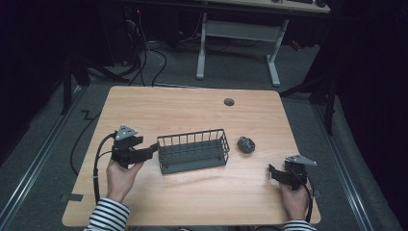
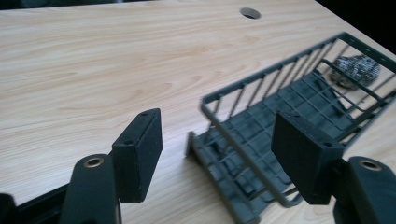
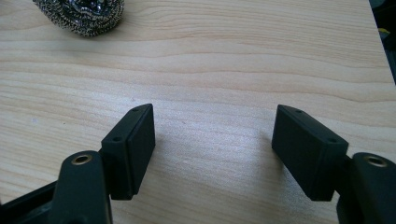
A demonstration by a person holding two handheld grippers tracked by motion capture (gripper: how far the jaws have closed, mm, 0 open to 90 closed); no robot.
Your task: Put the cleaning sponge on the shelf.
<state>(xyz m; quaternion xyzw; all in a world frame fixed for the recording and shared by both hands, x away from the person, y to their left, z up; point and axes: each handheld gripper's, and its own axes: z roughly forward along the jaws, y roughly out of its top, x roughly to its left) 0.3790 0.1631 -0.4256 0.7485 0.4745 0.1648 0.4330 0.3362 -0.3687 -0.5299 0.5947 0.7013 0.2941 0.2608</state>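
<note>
Straddling basket (image 2: 280, 116) end – left tongs (image 2: 219, 154) released | right tongs (image 3: 215, 149) released – scourer (image 3: 79, 14) ahead

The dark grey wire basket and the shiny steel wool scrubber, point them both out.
Dark grey wire basket (image 1: 193, 153), high view, on its slatted floor.
Shiny steel wool scrubber (image 1: 246, 144), high view, on its middle.

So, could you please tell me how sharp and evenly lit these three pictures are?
High view: dim, soft, dark surroundings, the table evenly lit. Left gripper view: bright; the left tongs and the near basket corner blurred. Right gripper view: wood grain crisp, faint sheen, the steel scourer glinting.
</note>
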